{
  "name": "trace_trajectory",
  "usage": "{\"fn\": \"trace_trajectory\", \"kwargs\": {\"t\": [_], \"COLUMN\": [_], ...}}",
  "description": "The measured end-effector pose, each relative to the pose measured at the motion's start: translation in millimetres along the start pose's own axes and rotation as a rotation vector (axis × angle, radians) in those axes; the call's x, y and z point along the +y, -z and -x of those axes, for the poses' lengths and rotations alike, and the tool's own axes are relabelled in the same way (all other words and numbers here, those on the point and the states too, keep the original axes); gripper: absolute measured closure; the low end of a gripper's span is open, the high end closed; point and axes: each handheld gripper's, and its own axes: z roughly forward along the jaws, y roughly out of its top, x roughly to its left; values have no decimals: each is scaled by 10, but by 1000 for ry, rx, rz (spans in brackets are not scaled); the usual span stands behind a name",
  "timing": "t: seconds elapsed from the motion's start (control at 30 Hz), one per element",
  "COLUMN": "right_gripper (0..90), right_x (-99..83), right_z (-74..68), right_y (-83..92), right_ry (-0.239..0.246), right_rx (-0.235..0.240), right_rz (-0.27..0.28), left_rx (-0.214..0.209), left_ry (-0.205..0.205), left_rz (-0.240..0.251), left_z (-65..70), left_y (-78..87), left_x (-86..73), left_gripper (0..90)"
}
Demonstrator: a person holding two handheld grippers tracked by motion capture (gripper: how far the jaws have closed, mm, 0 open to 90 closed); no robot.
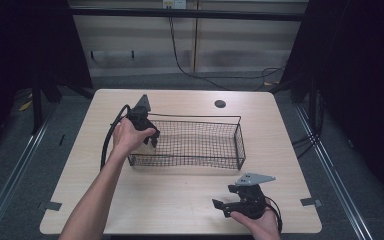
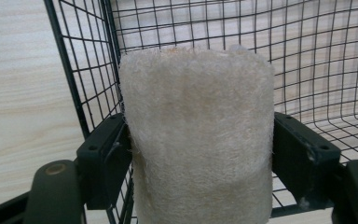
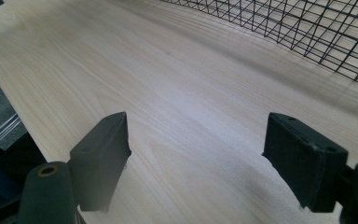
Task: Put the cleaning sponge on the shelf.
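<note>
Left tongs (image 2: 198,149) are clamped on a cream fibrous roll (image 2: 198,140), one jaw on each flank. The roll's long axis runs upward between the jaws in the left gripper view, its far end toward the mesh of the wire basket (image 1: 200,142). The roll sits at the basket's left end, at the corner wall; its lower end is cut off by the frame edge. In the high view the left hand (image 1: 125,137) hides it. Right tongs (image 1: 232,205) stand wide and empty, low over the pale wood tabletop (image 1: 180,200) near its front edge. Surroundings are dark; grey floor.
</note>
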Motion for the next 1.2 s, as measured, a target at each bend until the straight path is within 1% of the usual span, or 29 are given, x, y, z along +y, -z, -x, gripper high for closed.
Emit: {"fn": "trace_trajectory", "kwargs": {"t": [0.03,0.1,0.13,0.17,0.2,0.23,0.27,0.3,0.33,0.4,0.43,0.47,0.5,0.57,0.63,0.67,0.73,0.8,0.87,0.93,0.97,1.0,1.07,1.1,1.13,1.2], "right_gripper": [221,221,222,222,221,221,222,221,221,221,221,221,221,221,222,222,221,221,221,221,221,221,221,222,221,221], "right_x": [-1,1,2,3,2,2,2,2,1,0,-1,0,0,2,1,0,-1,-2,-2,-4,-4,-3,-1,-2,-2,-2], "right_z": [2,5,4,2,0,-1,0,1,3,2,2,3,2,3,1,0,1,3,-1,-3,-1,0,4,3,4,4], "right_y": [-1,-5,-6,-7,-7,-6,-5,-4,-2,5,6,5,3,-1,-1,1,4,4,6,5,3,3,0,1,-1,-4], "right_ry": [1,1,1,2,2,2,2,2,2,-5,-5,-5,-7,-1,2,-1,-1,-8,-6,-3,-5,-9,-6,-5,-2,-2], "right_rx": [-1,-1,-1,0,1,1,0,0,-1,-1,-1,0,0,1,2,2,3,1,1,3,3,2,1,1,4,3], "right_rz": [0,0,0,0,-1,-1,0,0,0,-2,-1,-2,-2,0,1,0,0,-3,-1,0,-1,-2,-2,-2,0,-1], "left_rx": [12,24,30,40,44,44,39,53,56,74,68,74,68,61,60,57,31,42,58,45,44,47,26,33,36,37], "left_ry": [1,-12,-11,-17,-11,-20,-12,1,18,19,21,24,25,25,33,29,14,30,34,34,38,33,38,16,15,10], "left_rz": [8,3,17,19,16,4,-3,5,7,1,-6,3,2,-10,-4,0,-13,-5,-6,-23,-24,-31,-37,-36,-27,-35], "left_z": [19,48,69,86,102,107,120,127,123,148,162,181,191,206,227,241,267,265,249,235,229,225,217,227,246,255], "left_y": [-10,-18,-27,-33,-43,-56,-70,-83,-92,-112,-114,-126,-135,-143,-160,-166,-156,-172,-204,-250,-276,-293,-302,-303,-307,-305], "left_x": [-5,-5,-7,-8,-6,-4,0,1,8,14,15,14,15,26,30,26,32,42,51,56,56,59,61,56,49,50], "left_gripper": [260,260,261,261,261,261,261,260,260,261,261,260,260,260,260,260,259,259,259,259,259,259,259,258,258,258]}}
